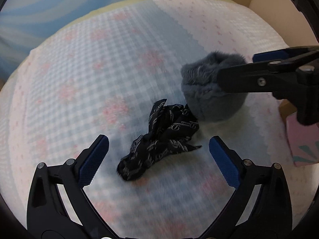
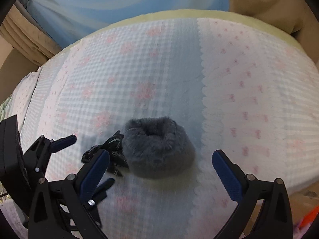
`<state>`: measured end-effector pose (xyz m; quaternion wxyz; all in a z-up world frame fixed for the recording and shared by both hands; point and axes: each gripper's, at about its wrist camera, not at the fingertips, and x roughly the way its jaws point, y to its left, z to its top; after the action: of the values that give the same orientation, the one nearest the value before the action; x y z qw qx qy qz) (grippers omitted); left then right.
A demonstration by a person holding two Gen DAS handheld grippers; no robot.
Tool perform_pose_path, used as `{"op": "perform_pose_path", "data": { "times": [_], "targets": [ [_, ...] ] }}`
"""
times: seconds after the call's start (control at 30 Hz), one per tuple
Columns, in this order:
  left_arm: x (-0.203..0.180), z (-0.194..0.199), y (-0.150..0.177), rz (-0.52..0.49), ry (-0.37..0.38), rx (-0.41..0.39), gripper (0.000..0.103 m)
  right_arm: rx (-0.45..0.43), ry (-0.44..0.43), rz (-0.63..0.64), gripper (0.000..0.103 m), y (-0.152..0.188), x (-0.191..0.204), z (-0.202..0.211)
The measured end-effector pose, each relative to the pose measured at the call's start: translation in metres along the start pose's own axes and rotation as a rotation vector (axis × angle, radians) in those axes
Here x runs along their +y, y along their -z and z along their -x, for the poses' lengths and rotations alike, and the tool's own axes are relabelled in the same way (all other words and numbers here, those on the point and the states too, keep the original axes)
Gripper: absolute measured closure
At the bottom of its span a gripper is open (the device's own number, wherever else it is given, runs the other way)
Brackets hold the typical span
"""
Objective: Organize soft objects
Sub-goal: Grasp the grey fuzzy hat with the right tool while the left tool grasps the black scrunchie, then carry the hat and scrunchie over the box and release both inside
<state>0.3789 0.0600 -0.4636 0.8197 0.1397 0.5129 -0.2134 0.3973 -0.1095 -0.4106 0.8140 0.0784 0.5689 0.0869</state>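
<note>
One grey fuzzy ring (image 2: 157, 147) and one black scarf (image 1: 159, 139) touch mid-bed (image 2: 249, 83); left gripper (image 1: 158, 151) and right gripper (image 2: 160, 168) both gape wide, empty.

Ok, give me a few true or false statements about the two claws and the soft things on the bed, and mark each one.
1. Both claws are open. True: the left claw and the right claw each stand spread.
2. The grey fluffy piece is gripped by the right claw. False: it lies on the bedspread, ungripped.
3. The black printed cloth lies crumpled beside the grey piece. True.
4. The black cloth is neatly folded. False: it is bunched up.
</note>
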Motion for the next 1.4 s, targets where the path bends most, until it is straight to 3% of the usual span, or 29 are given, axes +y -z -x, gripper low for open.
{"op": "perform_pose_path", "data": {
  "times": [0.13, 0.17, 0.2, 0.27, 0.47, 0.6, 0.87, 1.1, 1.4],
  "targets": [
    [-0.004, -0.022, 0.0, -0.01, 0.013, 0.011, 0.007, 0.031, -0.028, -0.011, 0.003, -0.004, -0.004, -0.029],
    [-0.005, -0.026, 0.001, -0.012, 0.014, 0.021, 0.014, 0.045, -0.044, -0.02, 0.005, -0.005, -0.005, -0.037],
    [-0.006, -0.031, 0.001, -0.013, 0.018, 0.031, 0.024, 0.053, -0.051, -0.023, 0.011, -0.005, -0.006, -0.041],
    [-0.009, -0.037, 0.001, -0.017, 0.007, 0.043, 0.025, 0.079, -0.064, -0.028, 0.02, -0.005, -0.008, -0.052],
    [-0.005, -0.034, 0.001, -0.013, -0.001, 0.04, 0.046, 0.071, -0.107, -0.034, 0.043, -0.006, -0.009, -0.053],
    [0.0, -0.032, 0.001, -0.017, -0.01, 0.04, 0.053, 0.067, -0.112, -0.029, 0.056, -0.007, -0.008, -0.051],
    [0.003, -0.013, 0.002, 0.012, -0.023, 0.032, 0.055, 0.033, -0.099, -0.008, 0.059, -0.007, -0.003, -0.035],
    [0.006, 0.037, -0.002, 0.054, -0.054, -0.013, 0.055, -0.019, -0.097, 0.016, 0.059, -0.004, 0.007, 0.008],
    [-0.005, 0.156, 0.013, 0.144, -0.13, -0.101, 0.055, -0.121, -0.083, 0.063, 0.059, 0.015, 0.028, 0.114]
  ]
}}
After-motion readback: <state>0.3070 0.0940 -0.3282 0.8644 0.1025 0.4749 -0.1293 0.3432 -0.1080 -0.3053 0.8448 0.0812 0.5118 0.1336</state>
